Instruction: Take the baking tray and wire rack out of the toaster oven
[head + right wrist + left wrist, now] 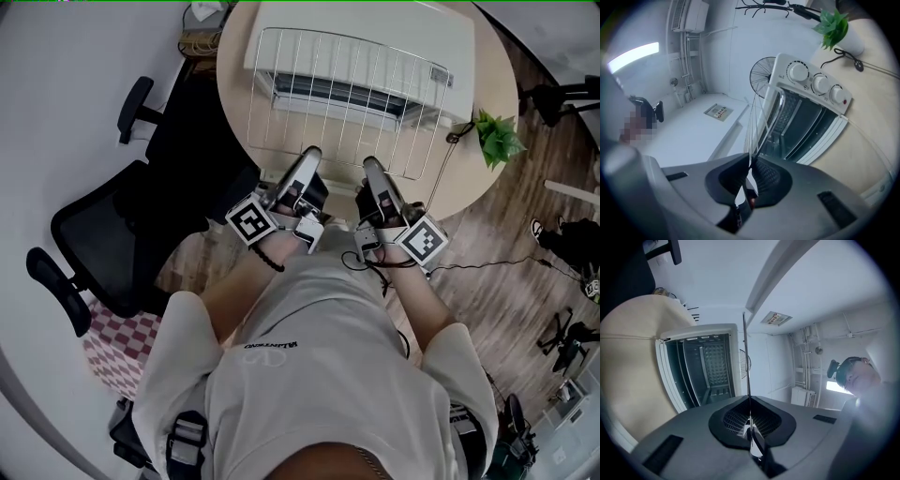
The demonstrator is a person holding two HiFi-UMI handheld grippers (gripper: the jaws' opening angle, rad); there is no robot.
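The left hand-held gripper and the right hand-held gripper are each clenched on the near edge of the wire rack. The rack is held clear in front of the toaster oven, so that half of the task looks done, bar setting it down. The oven's open cavity on the table shows only bare rails. No baking tray shows, inside or outside.

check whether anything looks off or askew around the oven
Nothing looks spilled or damaged. The one unusual sight is the wire rack: it is out of the toaster oven and held in the air above it, its near edge clamped by the left gripper and the right gripper. The oven door is open.
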